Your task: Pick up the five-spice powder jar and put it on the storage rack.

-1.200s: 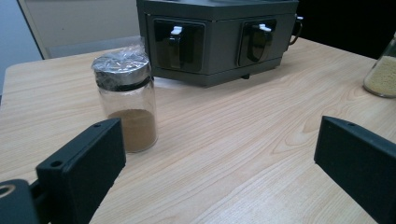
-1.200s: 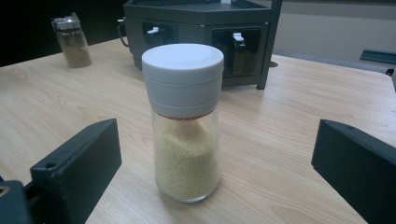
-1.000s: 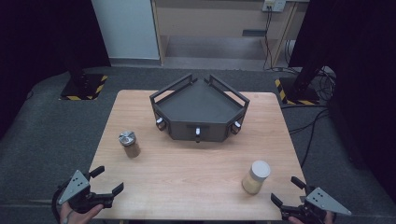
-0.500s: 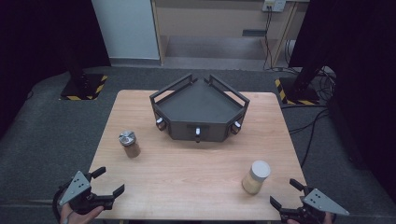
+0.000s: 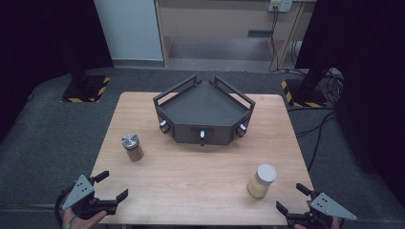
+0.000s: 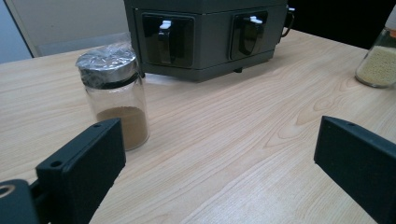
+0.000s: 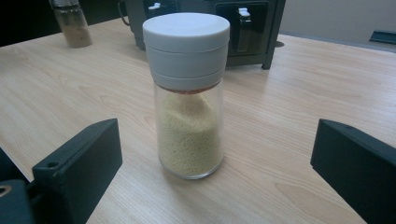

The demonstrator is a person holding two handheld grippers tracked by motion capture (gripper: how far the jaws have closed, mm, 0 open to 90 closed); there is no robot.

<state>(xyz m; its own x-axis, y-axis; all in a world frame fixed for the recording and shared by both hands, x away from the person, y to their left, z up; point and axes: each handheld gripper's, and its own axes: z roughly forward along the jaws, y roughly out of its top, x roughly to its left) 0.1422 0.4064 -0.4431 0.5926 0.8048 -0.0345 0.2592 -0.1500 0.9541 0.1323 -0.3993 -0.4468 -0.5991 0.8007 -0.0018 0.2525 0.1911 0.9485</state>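
My right tool (image 5: pixel 291 199) is released just short of the white-capped jar (image 7: pixel 189 95); I'd centre on its glass below the cap, then clench gently.

A dark grey angular tray (image 5: pixel 203 107) with raised rails sits at the far centre of the wooden table (image 5: pixel 191 176). White-tipped latches (image 5: pixel 202 136) line its front faces. The table stands on grey carpet (image 5: pixel 43 138). Two black stand bases with yellow-black hazard tape (image 5: pixel 86 88) flank the table's far corners. Cables (image 5: pixel 320 138) trail across the floor on the right.
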